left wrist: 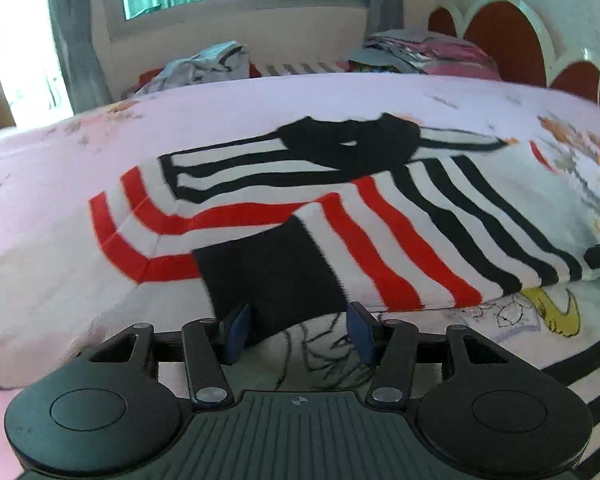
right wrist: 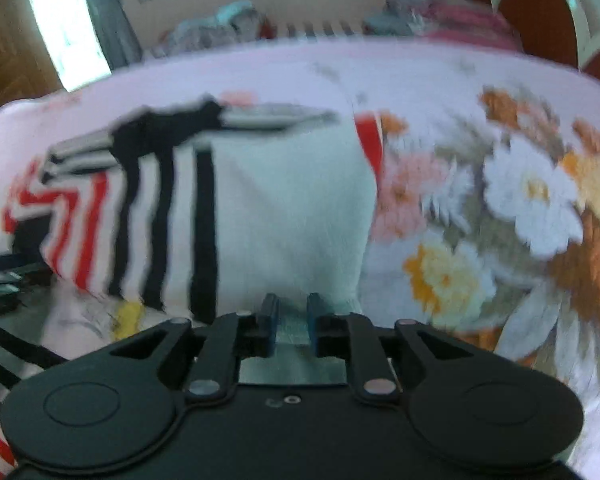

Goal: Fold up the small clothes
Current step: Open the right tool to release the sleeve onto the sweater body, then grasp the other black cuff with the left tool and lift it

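A striped sweater (left wrist: 300, 208) lies on the bed (left wrist: 220, 96), on its pink flowered bedspread, partly folded, with one sleeve laid across the body.

The left wrist view alone shows the black collar, the red stripes and the black cuff (left wrist: 272, 272) at the near edge of the bed. The left gripper (left wrist: 298, 330) stands half open, with the cuff's corner between its pads but not pinched.

The right wrist view, blurred, shows the sweater's white part (right wrist: 292, 216) and big printed flowers (right wrist: 532, 196) toward the bed's right edge. The right gripper (right wrist: 292, 326) is nearly closed, pinching a pale fold of the sweater's hem.

Piles of clothes (left wrist: 420, 50) sit at the far edge by the headboard (left wrist: 504, 40).
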The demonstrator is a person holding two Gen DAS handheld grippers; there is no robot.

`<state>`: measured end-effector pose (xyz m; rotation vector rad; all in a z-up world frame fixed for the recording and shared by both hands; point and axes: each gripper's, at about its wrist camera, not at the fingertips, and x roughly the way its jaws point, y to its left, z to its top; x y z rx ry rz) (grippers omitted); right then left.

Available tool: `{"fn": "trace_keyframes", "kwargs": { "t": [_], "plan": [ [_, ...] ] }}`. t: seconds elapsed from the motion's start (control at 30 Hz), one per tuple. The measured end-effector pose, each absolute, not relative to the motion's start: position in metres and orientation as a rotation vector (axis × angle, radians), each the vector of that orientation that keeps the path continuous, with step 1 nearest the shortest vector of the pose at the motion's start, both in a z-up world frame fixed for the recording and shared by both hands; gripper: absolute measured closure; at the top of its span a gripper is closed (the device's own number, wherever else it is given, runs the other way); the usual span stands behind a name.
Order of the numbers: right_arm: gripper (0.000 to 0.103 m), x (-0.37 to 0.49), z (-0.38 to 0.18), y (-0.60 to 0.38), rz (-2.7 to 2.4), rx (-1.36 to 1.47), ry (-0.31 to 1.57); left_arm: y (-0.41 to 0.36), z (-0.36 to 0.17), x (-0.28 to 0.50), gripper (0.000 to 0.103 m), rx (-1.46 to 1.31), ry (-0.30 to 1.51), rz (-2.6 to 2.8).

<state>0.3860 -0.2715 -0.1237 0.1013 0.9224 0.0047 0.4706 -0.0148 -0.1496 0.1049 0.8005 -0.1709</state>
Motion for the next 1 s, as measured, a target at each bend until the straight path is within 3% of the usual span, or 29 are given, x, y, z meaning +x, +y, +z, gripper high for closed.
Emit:
{"fn": "trace_keyframes", "kwargs": {
  "t": [0.17,0.27,0.3,0.43,0.5,0.6,0.83,0.87,0.93,0.97,1.0],
  "plan": [
    [0.08,0.375,-0.106,-0.264,-0.009,0.184,0.813,0.044,-0.139,0.455,0.049,-0.034,0.749,-0.089],
    [0.07,0.374,-0.101,-0.257,-0.024,0.24,0.778,0.105,-0.136,0.439,0.003,-0.133,0.724,0.027],
    [0.064,0.374,-0.098,-0.253,-0.023,0.248,0.761,0.124,-0.135,0.431,0.002,-0.146,0.704,0.066],
    [0.064,0.379,-0.094,-0.229,0.003,0.221,0.755,0.208,-0.139,0.409,0.003,-0.21,0.701,0.245],
    [0.065,0.382,-0.094,-0.218,0.017,0.205,0.766,0.257,-0.145,0.397,0.022,-0.353,0.693,0.336],
    [0.065,0.385,-0.094,-0.204,0.022,0.204,0.782,0.325,-0.159,0.382,0.031,-0.584,0.644,0.463],
    [0.065,0.385,-0.089,-0.189,-0.007,0.183,0.777,0.386,-0.175,0.394,0.037,-0.785,0.509,0.537],
    [0.065,0.385,-0.088,-0.189,-0.014,0.184,0.777,0.387,-0.176,0.4,0.044,-0.781,0.51,0.54],
    [0.065,0.386,-0.088,-0.191,-0.027,0.188,0.78,0.387,-0.178,0.414,0.065,-0.761,0.528,0.529],
    [0.065,0.386,-0.089,-0.193,-0.033,0.195,0.784,0.387,-0.181,0.427,0.093,-0.765,0.559,0.484],
    [0.065,0.386,-0.09,-0.195,-0.038,0.201,0.786,0.386,-0.18,0.434,0.094,-0.765,0.579,0.431]
  ]
}}
